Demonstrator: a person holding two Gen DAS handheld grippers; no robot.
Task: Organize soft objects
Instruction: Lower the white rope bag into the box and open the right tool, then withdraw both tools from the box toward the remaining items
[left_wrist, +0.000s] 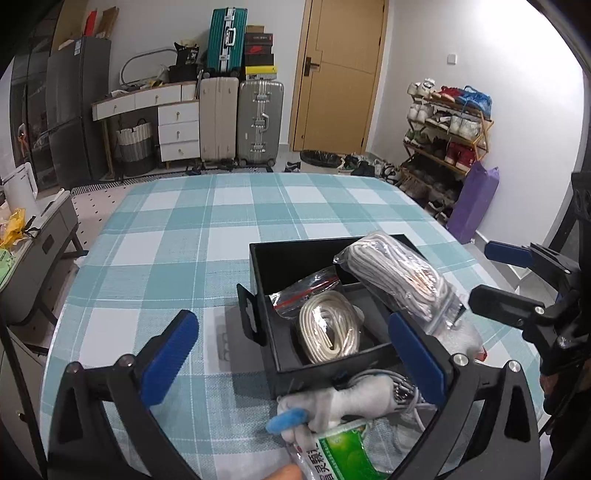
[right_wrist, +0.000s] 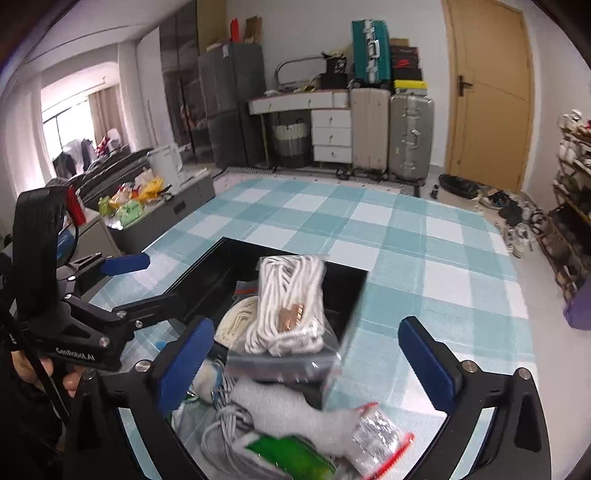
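- I see the table under its teal-and-white checked cloth (left_wrist: 177, 236) filling both views, with suitcases, a white drawer unit and a wooden door far behind it.
- The black box (left_wrist: 295, 373) sits open on the cloth, ahead of both my grippers; in the left wrist view its near wall lies between my left fingers.
- My left gripper (left_wrist: 291, 354) is spread wide and has hold of nothing; its blue pads (left_wrist: 168, 354) stand either side of the box's near end.
- My right gripper (right_wrist: 314, 362) is likewise wide apart and empty; the box's near right corner sits between its fingers (right_wrist: 184, 363).
- The bagged white cord (left_wrist: 400, 280) rests tilted on the box's right rim, half inside; in the right wrist view it lies between my right fingers but touches neither.
- A bagged cream strap coil (left_wrist: 330, 328) lies on the box floor, left of the cord.
- The grey-white plush toy (left_wrist: 343, 402) lies on the cloth just in front of the box, low between my left fingers, on a tangle of white cable.
- A green packet (left_wrist: 343, 450) lies nearest the camera, touching the toy.
- A small clear zip bag with a red seal (right_wrist: 380, 443) lies beside the toy, seen from the right wrist.
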